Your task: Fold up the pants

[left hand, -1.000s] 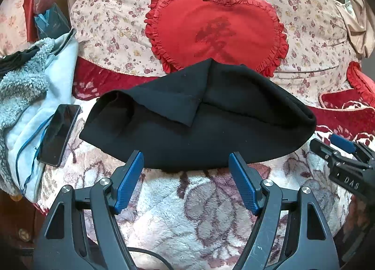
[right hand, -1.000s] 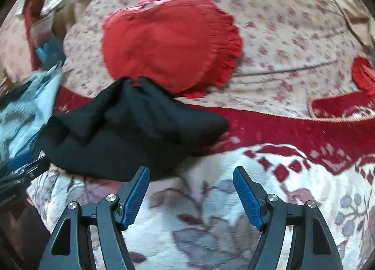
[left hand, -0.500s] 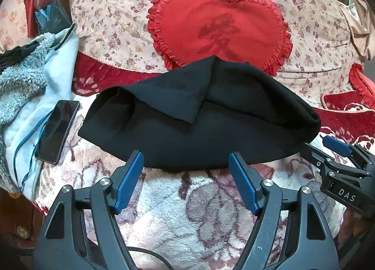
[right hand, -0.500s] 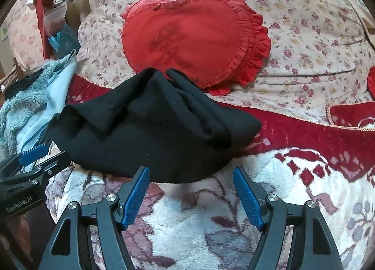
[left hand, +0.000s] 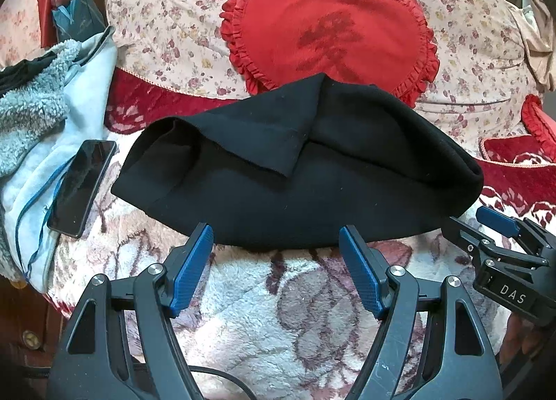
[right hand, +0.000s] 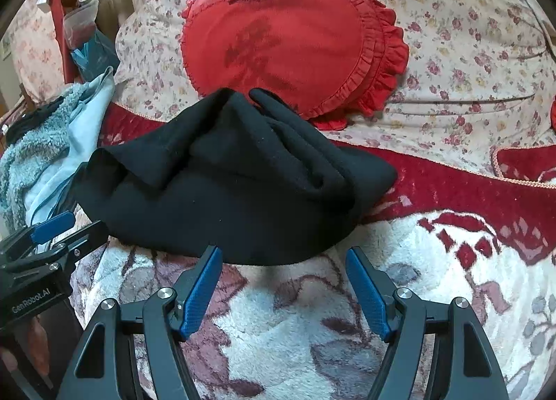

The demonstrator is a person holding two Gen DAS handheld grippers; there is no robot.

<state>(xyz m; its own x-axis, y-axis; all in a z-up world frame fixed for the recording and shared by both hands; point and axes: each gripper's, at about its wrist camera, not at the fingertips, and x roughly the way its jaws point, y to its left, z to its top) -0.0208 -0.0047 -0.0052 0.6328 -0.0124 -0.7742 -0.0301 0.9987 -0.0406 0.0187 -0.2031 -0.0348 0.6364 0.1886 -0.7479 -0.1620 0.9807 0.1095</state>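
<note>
The black pants (left hand: pixel 312 184) lie in a folded, rumpled bundle on a floral fleece blanket (left hand: pixel 278 313); they also show in the right wrist view (right hand: pixel 236 191). My left gripper (left hand: pixel 276 236) is open and empty, its blue fingertips right at the bundle's near edge. My right gripper (right hand: pixel 283 257) is open and empty at the same near edge, further right. The right gripper shows at the right edge of the left wrist view (left hand: pixel 500 226). The left gripper shows at the left edge of the right wrist view (right hand: pixel 52 230).
A red heart-shaped cushion (left hand: pixel 326 32) leans on a floral pillow (left hand: pixel 173 28) behind the pants. A black phone (left hand: pixel 81 188) lies on pale blue fleece clothing (left hand: pixel 41 111) at the left. A dark red patterned cover (right hand: pixel 486 198) lies to the right.
My right gripper has swung left, so the pants now sit centred before it. My left gripper has edged slightly closer. Both stayed open.
</note>
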